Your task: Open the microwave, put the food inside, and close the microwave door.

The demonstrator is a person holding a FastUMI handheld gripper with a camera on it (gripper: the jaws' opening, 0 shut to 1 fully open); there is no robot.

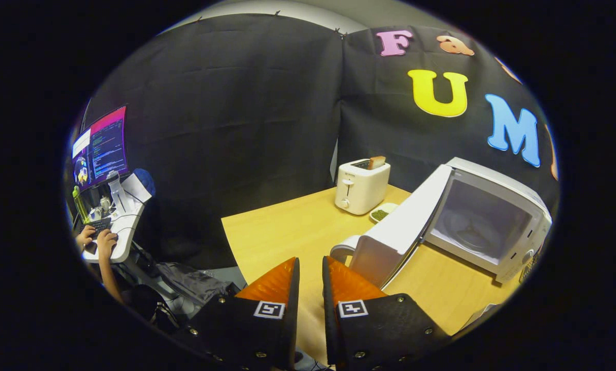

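**Microwave door swung wide, gripper empty over the near table edge**

Far left, beyond the booth, a monitor (100, 148) glows above a white desk (125, 229) crowded with bottles and small items. A person's hands (97, 239) rest at a keyboard (100, 224) there. Below the desk lies a dark bag (194, 281) on the floor.

Black cloth forms the booth's wall (236, 129), 2 panels meeting at a seam behind the toaster. In front of it sits a light wooden table (287, 232), its near corner bare.

The gripper (310, 268) hangs over the table's near edge. Its 2 fingers stand a narrow gap apart with nothing between them, released and touching no object.

Beyond the fingers, toward the back of the table, stands a white toaster (362, 185) with 1 slice of bread (376, 162) poking out of its slot. Just right of the toaster's base lies a small dish of green food (381, 213), partly hidden behind the microwave door (400, 226).

That door is wide open, swung out toward the fingers, its handle (343, 247) just ahead of the right finger. Right of it sits the white microwave (493, 216), its cavity open with the turntable visible inside.
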